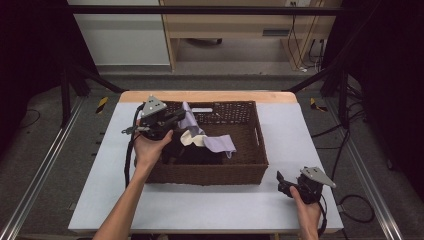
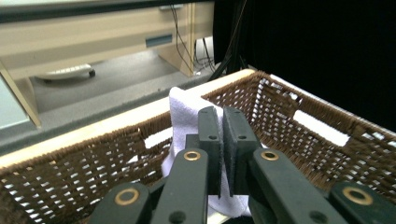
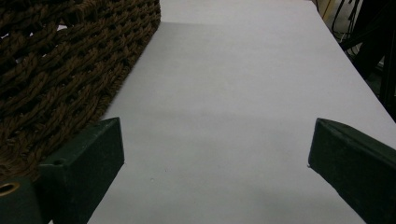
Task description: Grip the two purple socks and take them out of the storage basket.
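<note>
While left gripper (image 2: 223, 140) pinches soft lilac cloth (image 2: 184, 112), woven wicker basket (image 2: 299, 140) surrounds.

A dark brown woven basket (image 1: 252, 165) sits on a pale grey tabletop (image 1: 200, 205) with a light wood far edge. Inside it lie a lilac cloth (image 1: 218, 143), a cream cloth (image 1: 190, 139) and a black cloth (image 1: 200, 155). Both the left gripper (image 2: 222, 140) and the right gripper (image 1: 281, 183) are black, each topped with a grey plate
</note>
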